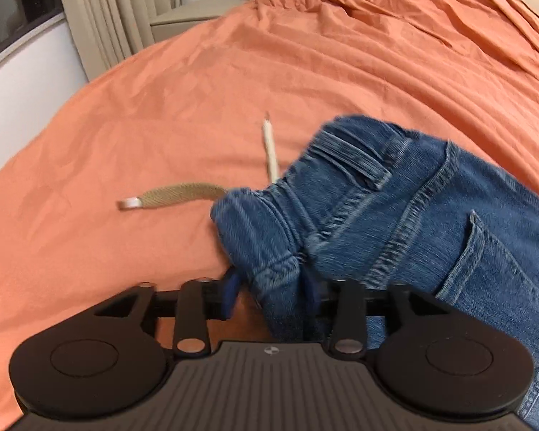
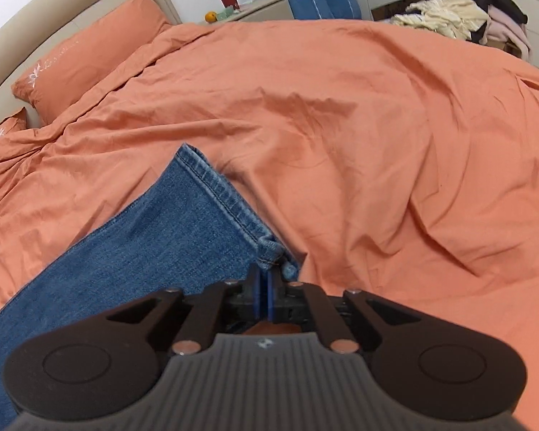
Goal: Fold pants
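Observation:
Blue denim pants lie on the orange bed cover, waist end bunched in the left wrist view. Two beige drawstring ends trail out to the left of the waistband. My left gripper stands open around a fold of the waistband; a gap of orange shows beside the left pad. In the right wrist view a pant leg stretches off to the lower left, its stitched hem running diagonally. My right gripper is shut on the near corner of that hem.
An orange pillow leans on the beige headboard at upper left. A nightstand with a red cup and an orange stands behind the bed, and a pile of clothes at upper right. Curtains and a window flank the bed's left.

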The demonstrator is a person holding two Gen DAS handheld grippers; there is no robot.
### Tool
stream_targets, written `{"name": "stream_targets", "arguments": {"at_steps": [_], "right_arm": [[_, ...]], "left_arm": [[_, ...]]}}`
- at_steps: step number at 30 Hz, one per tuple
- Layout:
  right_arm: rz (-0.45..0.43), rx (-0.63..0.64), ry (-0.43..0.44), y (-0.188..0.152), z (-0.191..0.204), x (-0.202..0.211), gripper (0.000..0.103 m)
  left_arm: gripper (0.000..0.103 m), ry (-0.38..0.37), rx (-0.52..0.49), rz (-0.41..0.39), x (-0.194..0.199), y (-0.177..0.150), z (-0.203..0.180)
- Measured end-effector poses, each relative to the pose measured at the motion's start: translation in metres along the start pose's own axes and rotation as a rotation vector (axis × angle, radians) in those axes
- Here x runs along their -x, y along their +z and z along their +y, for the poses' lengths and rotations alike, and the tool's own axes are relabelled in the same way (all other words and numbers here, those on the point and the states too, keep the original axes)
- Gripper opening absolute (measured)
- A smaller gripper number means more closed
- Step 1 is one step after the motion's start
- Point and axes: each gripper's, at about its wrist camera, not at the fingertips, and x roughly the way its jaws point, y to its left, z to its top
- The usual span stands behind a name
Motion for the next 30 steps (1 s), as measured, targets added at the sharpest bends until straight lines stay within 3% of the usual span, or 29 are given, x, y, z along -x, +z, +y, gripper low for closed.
{"name": "stream_targets", "arguments": {"at_steps": [1,2,6,9,11,16,19,25,30], "right_arm": [[-0.005,-0.009,-0.001,0.002,0.000,0.005,0.018],[-0.012,-0.021,-0.005,0.003,-0.002,0.011,0.030],[-0.006,-0.079,0.084,-0.005,-0.004,0.043,0.033],[-0.011,0.005,0.159,-0.027,0.022,0.069,0.033],[-0.001,0.075,0.209,-0.051,0.047,0.082,0.033],[0.065,0.245,0.358,-0.129,0.126,0.096,0.033],[0.100,0.389,0.460,-0.186,0.186,0.098,0.033],[0.184,0.646,0.633,-0.313,0.294,0.098,0.035],[0.120,0.808,0.692,-0.374,0.356,0.092,0.051]], "left_arm": [[0.068,0.007,-0.009,-0.014,0.004,0.001,0.002],[0.070,0.006,-0.025,-0.027,0.009,0.001,0.005],[0.070,-0.017,-0.060,-0.093,0.041,-0.002,0.012],[0.069,-0.112,-0.119,-0.151,0.074,-0.014,0.007],[0.064,-0.198,-0.213,-0.166,0.097,-0.027,-0.005],[0.061,-0.357,-0.508,-0.216,0.146,-0.077,-0.040],[0.056,-0.419,-0.608,-0.224,0.159,-0.109,-0.054],[0.046,-0.484,-0.640,-0.217,0.151,-0.149,-0.072],[0.046,-0.449,-0.572,-0.243,0.142,-0.158,-0.071]]}}
